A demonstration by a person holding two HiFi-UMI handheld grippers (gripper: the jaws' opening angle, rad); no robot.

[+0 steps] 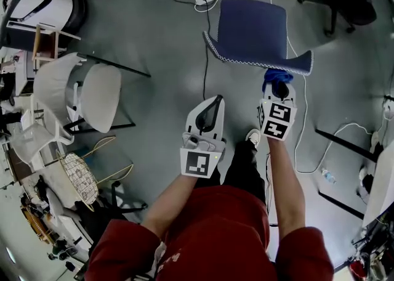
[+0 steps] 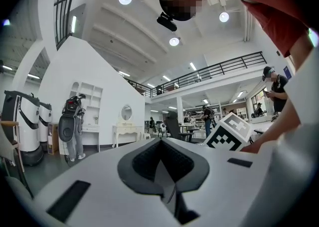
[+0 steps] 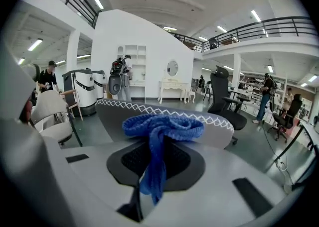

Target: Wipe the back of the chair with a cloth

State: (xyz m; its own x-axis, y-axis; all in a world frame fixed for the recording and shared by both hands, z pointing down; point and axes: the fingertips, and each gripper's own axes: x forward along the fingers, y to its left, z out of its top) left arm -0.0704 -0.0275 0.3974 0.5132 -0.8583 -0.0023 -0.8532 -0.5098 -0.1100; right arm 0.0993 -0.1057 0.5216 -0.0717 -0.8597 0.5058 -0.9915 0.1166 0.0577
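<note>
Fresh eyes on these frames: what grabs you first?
The blue chair with white zigzag stitching, top centre of the head view. Right by its near edge, the right tongs pinch a bunched blue cloth. The left tongs hang shut and empty beside them.

The head view looks steeply down from above onto the chair (image 1: pixel 249 27), set just ahead. The right gripper view sits close behind the chair's back (image 3: pixel 108 118), facing level over it. The left gripper view faces level, beside the chair. Both gripper views share the white dressing table (image 2: pixel 127 131) (image 3: pixel 174 89) far beyond the chair.
</note>
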